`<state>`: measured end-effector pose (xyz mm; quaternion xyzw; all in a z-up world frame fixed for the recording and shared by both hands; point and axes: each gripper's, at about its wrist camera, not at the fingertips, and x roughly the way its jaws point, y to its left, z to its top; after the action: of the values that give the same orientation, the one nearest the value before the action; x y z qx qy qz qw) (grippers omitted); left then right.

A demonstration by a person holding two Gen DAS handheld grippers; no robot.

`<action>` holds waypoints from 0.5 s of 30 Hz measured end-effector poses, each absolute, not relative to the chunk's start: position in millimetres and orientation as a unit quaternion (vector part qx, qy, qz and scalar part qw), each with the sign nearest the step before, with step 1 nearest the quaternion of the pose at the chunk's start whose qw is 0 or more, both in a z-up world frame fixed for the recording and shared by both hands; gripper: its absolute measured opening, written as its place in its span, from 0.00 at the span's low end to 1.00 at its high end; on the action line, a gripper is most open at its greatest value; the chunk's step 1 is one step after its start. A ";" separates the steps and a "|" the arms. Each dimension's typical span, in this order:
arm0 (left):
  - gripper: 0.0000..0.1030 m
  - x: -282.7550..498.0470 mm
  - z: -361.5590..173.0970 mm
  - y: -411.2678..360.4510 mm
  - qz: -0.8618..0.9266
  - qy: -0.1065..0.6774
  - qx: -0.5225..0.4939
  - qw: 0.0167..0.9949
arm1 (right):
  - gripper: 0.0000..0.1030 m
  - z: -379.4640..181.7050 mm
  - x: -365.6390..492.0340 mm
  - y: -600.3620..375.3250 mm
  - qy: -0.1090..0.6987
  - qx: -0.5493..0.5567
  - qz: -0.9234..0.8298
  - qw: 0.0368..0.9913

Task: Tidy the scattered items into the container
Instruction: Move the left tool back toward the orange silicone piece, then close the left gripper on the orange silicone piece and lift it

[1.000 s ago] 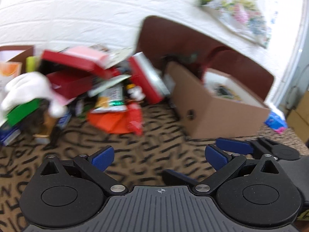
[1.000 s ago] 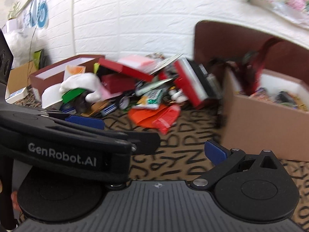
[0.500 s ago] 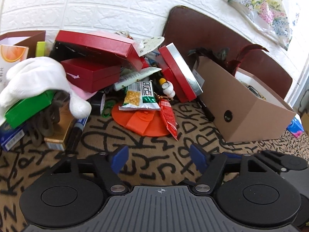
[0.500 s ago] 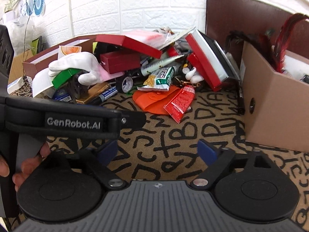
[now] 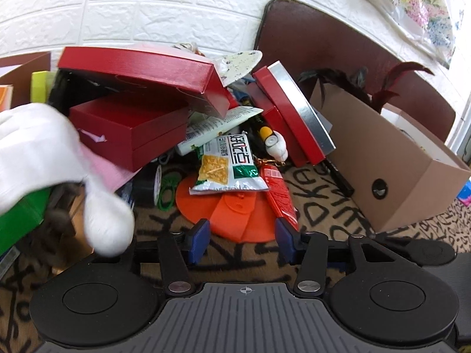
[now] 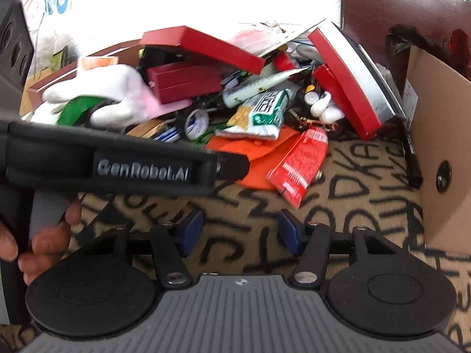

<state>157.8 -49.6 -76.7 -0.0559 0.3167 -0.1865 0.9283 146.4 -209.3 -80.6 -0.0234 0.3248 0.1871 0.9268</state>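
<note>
A heap of items lies on the patterned cloth: red boxes (image 5: pixel 129 135), a green-and-white snack packet (image 5: pixel 228 164), an orange flat piece (image 5: pixel 232 214), a red sachet (image 5: pixel 278 194) and a white glove (image 5: pixel 44 153). The brown cardboard box (image 5: pixel 391 173) stands at the right. My left gripper (image 5: pixel 243 242) is open and empty, just short of the orange piece. My right gripper (image 6: pixel 240 231) is open and empty over bare cloth, short of the red sachet (image 6: pixel 297 164). The left gripper's body (image 6: pixel 117 164) crosses the right wrist view.
A dark brown chair back (image 5: pixel 338 47) stands behind the cardboard box. A white brick wall (image 5: pixel 147 8) runs behind the heap. A black marker (image 5: pixel 338 176) lies against the box's left wall. A brown open box (image 6: pixel 59 73) sits at far left.
Both grippers have moved forward toward the heap, which now looms larger. Their jaws have narrowed a little but stay open. The blur of one second ago has settled.
</note>
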 end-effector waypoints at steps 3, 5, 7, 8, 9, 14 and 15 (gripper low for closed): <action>0.62 167.5 -79.5 -50.7 -0.188 0.318 -0.051 0.928 | 0.61 -81.3 156.4 -211.5 0.320 -0.016 0.192 0.927; 0.62 172.8 -80.3 -50.4 -0.188 0.316 -0.047 0.929 | 0.61 -81.9 158.6 -211.3 0.317 -0.022 0.193 0.928; 0.64 176.8 -81.5 -49.2 -0.186 0.315 -0.047 0.929 | 0.62 -81.1 158.3 -211.1 0.316 -0.027 0.190 0.929; 0.65 179.2 -82.9 -48.5 -0.187 0.317 -0.049 0.929 | 0.63 -81.2 157.9 -210.7 0.315 -0.029 0.189 0.929; 0.66 181.5 -84.6 -48.2 -0.186 0.318 -0.050 0.928 | 0.64 -81.4 158.4 -210.0 0.315 -0.031 0.188 0.930; 0.67 188.6 -87.8 -53.9 -0.191 0.314 -0.032 0.929 | 0.74 -82.8 161.2 -207.5 0.313 -0.036 0.175 0.933; 0.66 189.7 -87.6 -55.5 -0.194 0.315 -0.028 0.929 | 0.77 -83.4 164.2 -207.1 0.313 -0.034 0.171 0.934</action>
<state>189.7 -55.5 -87.6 -0.0279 0.3148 -0.1938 0.9288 164.2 -207.1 -83.4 -0.0341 0.3126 0.1715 0.9337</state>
